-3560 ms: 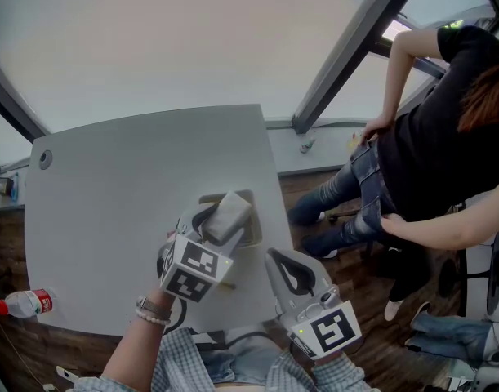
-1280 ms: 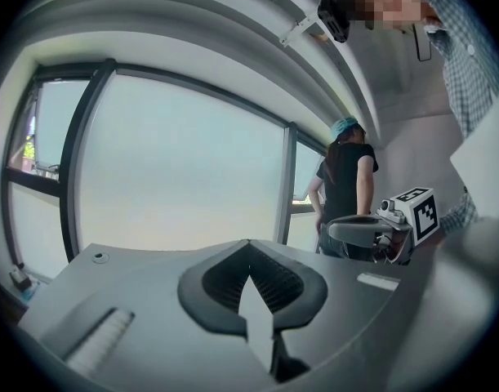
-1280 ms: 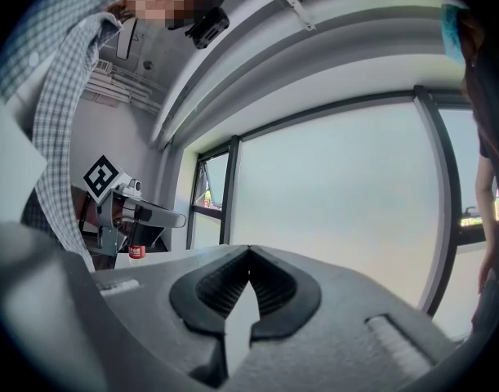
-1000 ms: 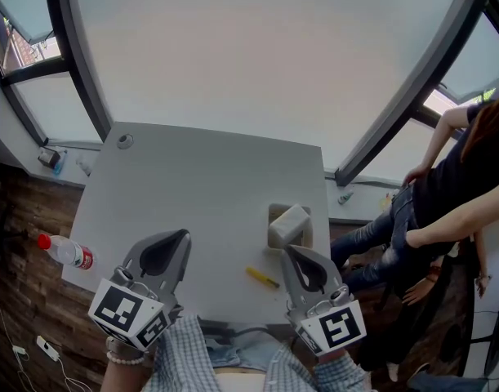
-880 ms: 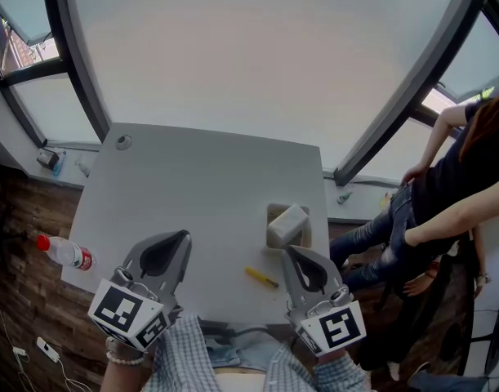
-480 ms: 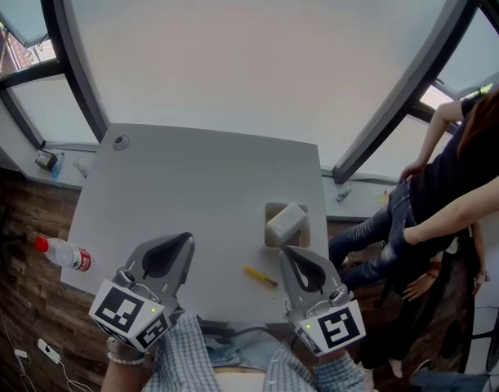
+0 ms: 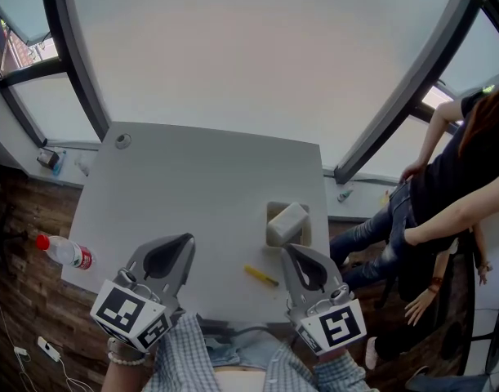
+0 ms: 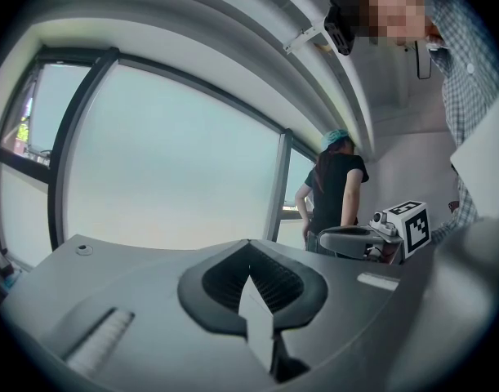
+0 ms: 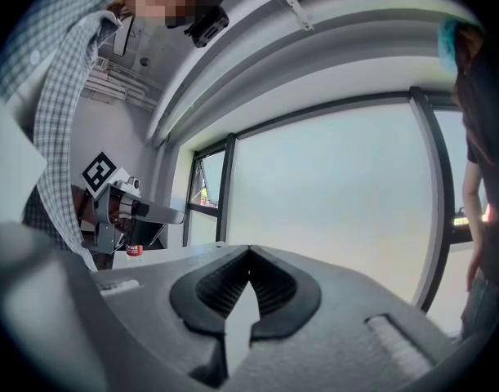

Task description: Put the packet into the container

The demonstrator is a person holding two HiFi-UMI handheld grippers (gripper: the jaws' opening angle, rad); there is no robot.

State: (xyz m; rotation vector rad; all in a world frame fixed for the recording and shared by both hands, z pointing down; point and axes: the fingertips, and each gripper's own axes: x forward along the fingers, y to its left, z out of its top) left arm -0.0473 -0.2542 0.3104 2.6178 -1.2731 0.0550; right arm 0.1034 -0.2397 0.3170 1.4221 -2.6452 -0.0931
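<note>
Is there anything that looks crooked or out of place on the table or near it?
The packet lies slanted in the container, not flat. A bottle lies on its side on the floor left of the table.

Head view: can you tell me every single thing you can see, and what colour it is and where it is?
table: one, grey, in the middle
container: one, grey, on the table near its right edge
packet: one, whitish, tilted in the container
pen-like stick: one, yellow, on the table in front of the container
bottle: one, clear with a red label and cap, on the wooden floor at the left
standing person: one, black top and jeans, right of the table
checked sleeves: blue and white, at the bottom
left gripper: one, grey, shut and empty, over the table's near edge
right gripper: one, grey, shut and empty, just in front of the container
</note>
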